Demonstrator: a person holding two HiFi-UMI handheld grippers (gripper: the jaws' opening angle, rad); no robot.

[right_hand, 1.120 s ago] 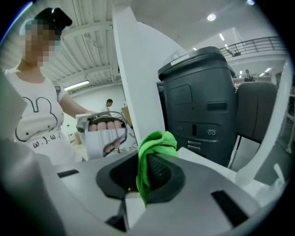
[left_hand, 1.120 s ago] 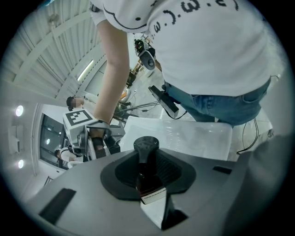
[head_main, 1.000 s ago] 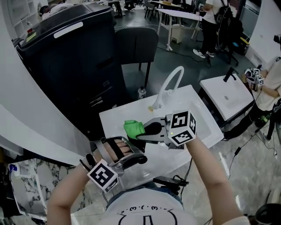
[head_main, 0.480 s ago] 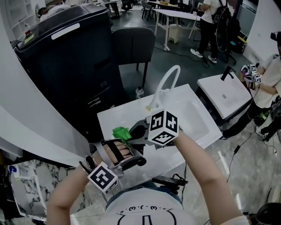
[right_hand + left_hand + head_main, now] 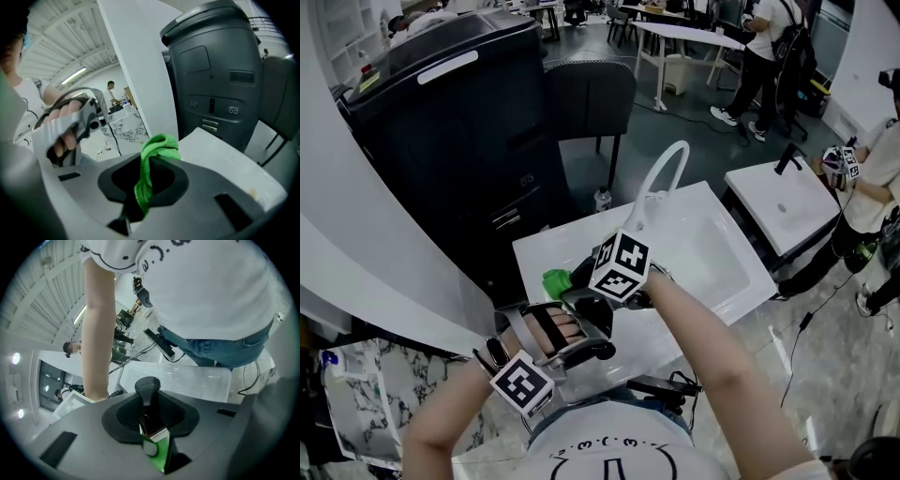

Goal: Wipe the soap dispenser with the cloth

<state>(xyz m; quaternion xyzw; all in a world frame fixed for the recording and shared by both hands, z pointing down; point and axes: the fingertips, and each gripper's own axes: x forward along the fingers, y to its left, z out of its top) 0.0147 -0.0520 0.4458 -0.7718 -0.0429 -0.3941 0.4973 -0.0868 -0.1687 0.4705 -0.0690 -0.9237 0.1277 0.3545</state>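
The soap dispenser, a dark bottle with a black pump head and a green label, stands between my left gripper's jaws, which are shut on it. In the head view the left gripper is at lower centre and the bottle is mostly hidden. My right gripper is shut on a bunched green cloth. In the head view the right gripper sits just above the left one, the cloth poking out beside the left jaws. Whether the cloth touches the dispenser I cannot tell.
A white counter with a sink basin and a curved white faucet lies beneath both grippers. A big black machine and a chair stand behind it. A second sink and people are to the right.
My right gripper has come down and to the left with the green cloth, ending close over the left gripper's jaws. The left gripper has stayed where it was.
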